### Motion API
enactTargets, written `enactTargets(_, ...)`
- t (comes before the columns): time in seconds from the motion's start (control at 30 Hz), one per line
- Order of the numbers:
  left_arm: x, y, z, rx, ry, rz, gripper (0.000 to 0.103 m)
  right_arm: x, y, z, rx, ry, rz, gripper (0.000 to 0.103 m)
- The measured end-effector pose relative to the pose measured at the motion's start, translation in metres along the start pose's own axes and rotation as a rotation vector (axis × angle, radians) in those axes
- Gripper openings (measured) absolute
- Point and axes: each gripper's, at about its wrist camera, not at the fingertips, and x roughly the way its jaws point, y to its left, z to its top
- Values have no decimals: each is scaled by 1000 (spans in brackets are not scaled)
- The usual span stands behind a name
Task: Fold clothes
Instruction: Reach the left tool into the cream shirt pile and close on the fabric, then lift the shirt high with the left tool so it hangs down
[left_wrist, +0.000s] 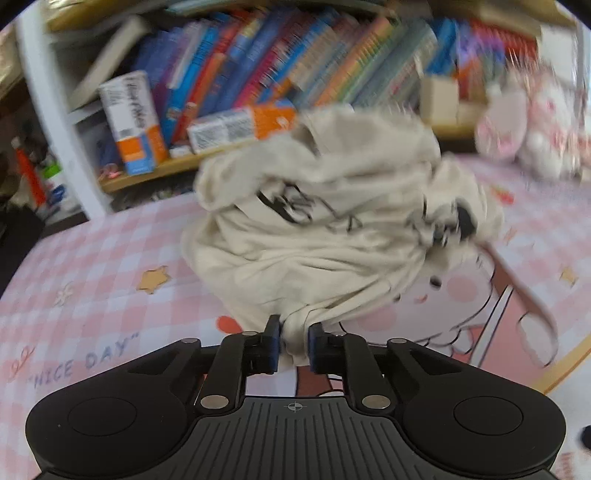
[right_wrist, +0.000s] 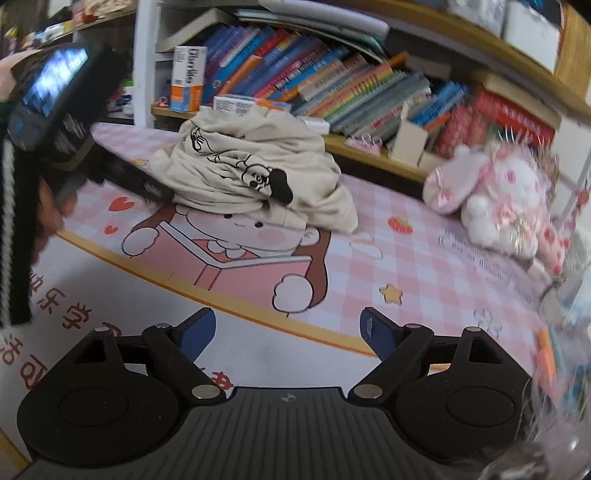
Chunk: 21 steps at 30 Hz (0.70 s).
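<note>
Left gripper (left_wrist: 294, 341) pinches a bunched edge of the shirt (left_wrist: 325, 221) between its pads, apparently to draw the heap flat. Right gripper (right_wrist: 288, 332), spread wide and empty, faces the shirt from well short.

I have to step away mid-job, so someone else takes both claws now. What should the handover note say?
Left claw: shut on an edge of the cream printed cotton garment.
Right claw: open, empty, hovering over the pink checked cartoon mat, apart from the garment.
Garment: a crumpled heap on the mat, before the bookshelf.
Done: no fold visible.
Left: spread it flat, then fold.
</note>
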Motion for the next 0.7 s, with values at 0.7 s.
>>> enactTargets(0.7, -243, 41, -15, -237, -404, -74, 12, -17, 77, 1, -469, -224, 119, 90)
